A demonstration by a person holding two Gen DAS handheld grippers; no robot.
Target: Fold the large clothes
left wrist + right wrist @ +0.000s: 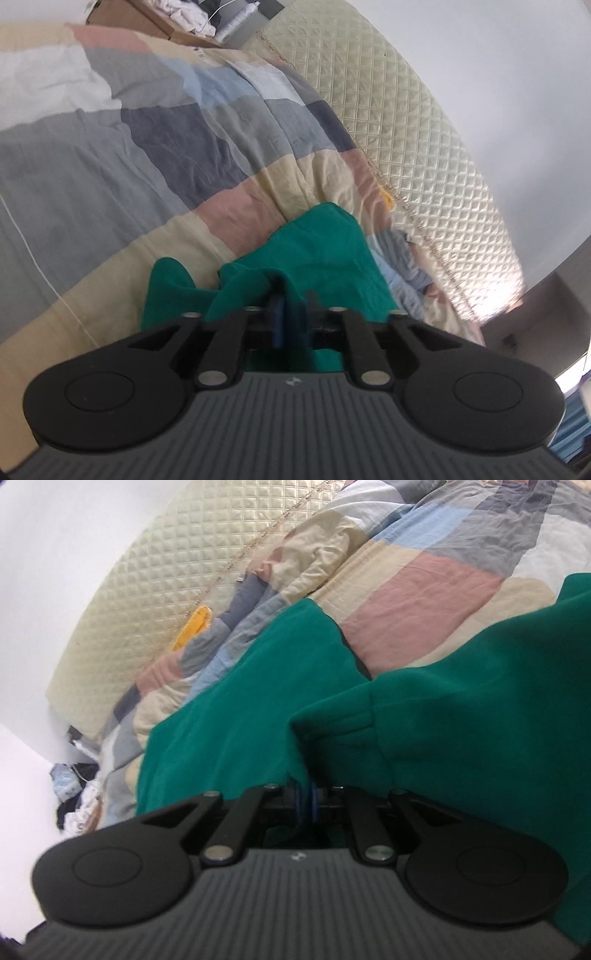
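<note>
Left wrist view: left gripper sitting spread, green garment lying between jaws, not pinched, on patchwork quilt. One quilted headboard behind.

Right wrist view: right gripper pinching green garment fold; cloth blocking view ahead. One yellow item lying by headboard.

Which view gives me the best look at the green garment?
Right wrist: the green garment spreads across the patchwork quilt, with folds and an edge visible. The left wrist shows only a small bunched part.
</note>
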